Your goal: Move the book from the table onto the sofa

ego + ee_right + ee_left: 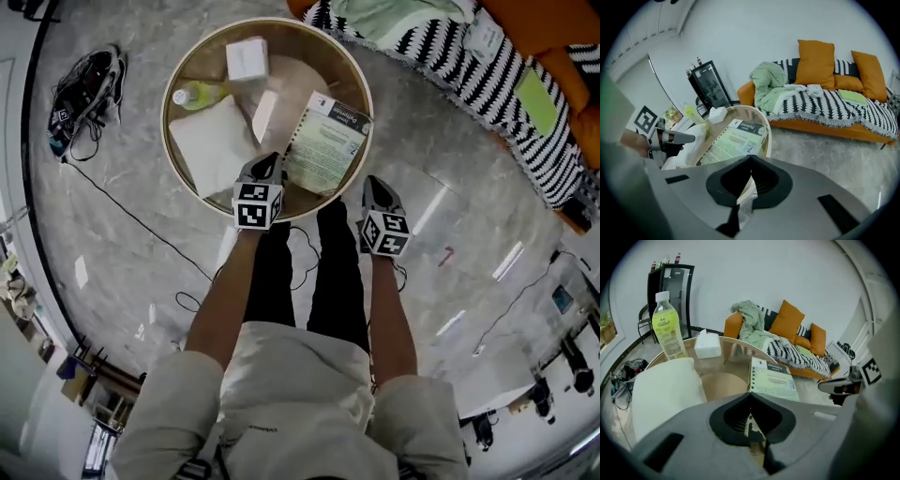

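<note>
Spiral-bound book (326,141) flat at right edge of counter (361,84), untouched. L hand-held gripper (265,169) over near edge, jaws pressed together, empty; R hand-held gripper (375,187) just off near-right edge, likewise closed on nothing. Prob. light, thin, floppy; best pinched by stiffer spine side.

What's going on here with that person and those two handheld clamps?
A person stands at a round table holding a left gripper and a right gripper, both shut and empty. The book lies flat on the table, untouched, beside a pillow, a bottle and a tissue box. The left gripper hovers near the book's edge; the right is over the floor. The sofa stands beyond the table.
</note>
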### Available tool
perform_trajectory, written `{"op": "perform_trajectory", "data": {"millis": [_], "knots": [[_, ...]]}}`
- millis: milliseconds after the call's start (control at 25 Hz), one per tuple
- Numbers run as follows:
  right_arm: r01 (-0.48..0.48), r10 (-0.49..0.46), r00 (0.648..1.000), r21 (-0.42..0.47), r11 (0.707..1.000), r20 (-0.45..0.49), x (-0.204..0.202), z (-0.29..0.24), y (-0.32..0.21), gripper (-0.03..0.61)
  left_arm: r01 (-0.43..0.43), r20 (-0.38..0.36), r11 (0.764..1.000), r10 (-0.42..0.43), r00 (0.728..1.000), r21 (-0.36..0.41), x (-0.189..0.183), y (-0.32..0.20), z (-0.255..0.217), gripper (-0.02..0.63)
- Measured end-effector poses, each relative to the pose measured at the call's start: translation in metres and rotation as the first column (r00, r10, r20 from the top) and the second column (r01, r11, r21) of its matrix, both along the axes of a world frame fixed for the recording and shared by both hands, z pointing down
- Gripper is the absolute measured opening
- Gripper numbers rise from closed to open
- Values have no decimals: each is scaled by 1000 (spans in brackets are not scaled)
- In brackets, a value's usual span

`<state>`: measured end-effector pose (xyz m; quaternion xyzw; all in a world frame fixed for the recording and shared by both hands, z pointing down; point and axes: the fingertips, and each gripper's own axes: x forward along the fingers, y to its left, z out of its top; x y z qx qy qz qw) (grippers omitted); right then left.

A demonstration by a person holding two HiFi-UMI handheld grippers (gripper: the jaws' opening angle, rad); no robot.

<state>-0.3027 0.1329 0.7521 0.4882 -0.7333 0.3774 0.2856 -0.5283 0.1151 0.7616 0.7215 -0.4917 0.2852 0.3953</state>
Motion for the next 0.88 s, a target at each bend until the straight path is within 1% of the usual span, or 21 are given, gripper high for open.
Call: {"op": "perform_trajectory", "data": {"millis": [120, 200, 360, 480, 600, 720, 880], "knots": [[-21, 21, 999, -10, 1000, 38, 1, 18, 8, 6, 27, 11, 999, -27, 1000, -42, -7, -8, 27, 9], [-50, 50, 997, 0, 999, 61, 4, 25, 11, 6, 42, 24, 997, -41, 999, -62, -11, -12, 40, 9], [-78, 75, 994, 33, 996, 82, 16, 31, 4, 6, 32, 63, 995, -26, 998, -94, -12, -24, 61, 9], [-77, 74, 994, 24, 997, 85, 23, 39, 3, 6, 1, 71, 994, 7, 997, -111, -5, -28, 70, 9], [-72, 70, 989, 14, 997, 133, 22, 42, -1, 6, -13, 71, 994, 22, 997, -113, 3, -34, 73, 9], [-74, 69, 981, 22, 997, 182, 25, 39, -6, 6, 3, 77, 996, 5, 997, -91, 11, -42, 70, 9], [-112, 100, 968, 40, 993, 229, 39, 35, -10, 6, -42, 79, 998, 46, 996, -53, 38, -51, 61, 9]]}}
